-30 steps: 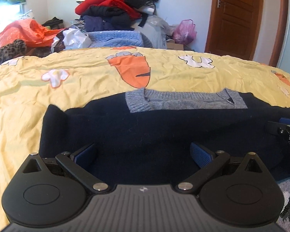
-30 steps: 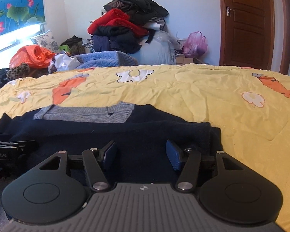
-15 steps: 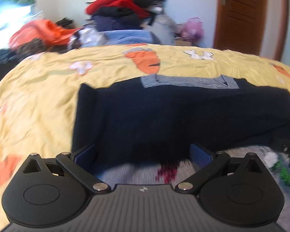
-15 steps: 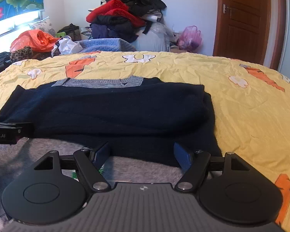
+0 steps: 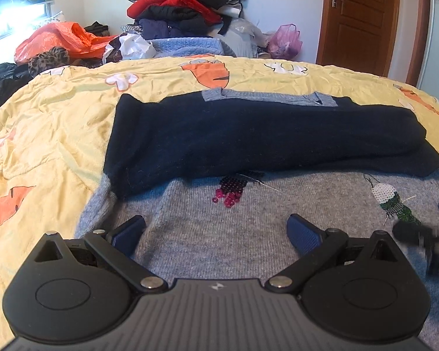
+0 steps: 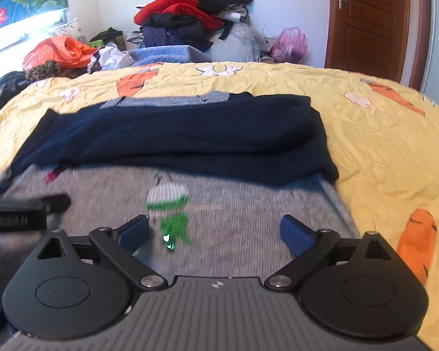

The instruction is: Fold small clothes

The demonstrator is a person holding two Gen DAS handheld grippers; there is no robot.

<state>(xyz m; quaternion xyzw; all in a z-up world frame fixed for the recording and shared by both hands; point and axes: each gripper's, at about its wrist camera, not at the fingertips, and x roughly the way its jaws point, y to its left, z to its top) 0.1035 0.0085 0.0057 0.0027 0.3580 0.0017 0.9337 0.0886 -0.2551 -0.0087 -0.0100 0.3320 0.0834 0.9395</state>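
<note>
A small sweater lies flat on the yellow bedspread [image 5: 58,122]. Its grey body [image 5: 219,234] with sequin motifs is nearest me, and its navy sleeves [image 5: 248,137] are folded across the chest, with the grey collar [image 5: 266,98] beyond. My left gripper [image 5: 216,231] is open and empty over the grey hem on the left side. My right gripper [image 6: 215,232] is open and empty over the hem on the right side, above the green sequin motif [image 6: 172,222]. The sweater's navy fold [image 6: 175,134] also shows in the right wrist view.
A heap of red, black and navy clothes [image 5: 187,8] is piled at the far end of the bed, with an orange plastic bag [image 5: 58,39] at the left. A pink bag [image 5: 285,41] and a wooden door [image 5: 363,20] stand at the back right.
Both grippers have pulled back toward me from the navy fold. More of the grey body and its sequin motifs now shows. Both stay open.
</note>
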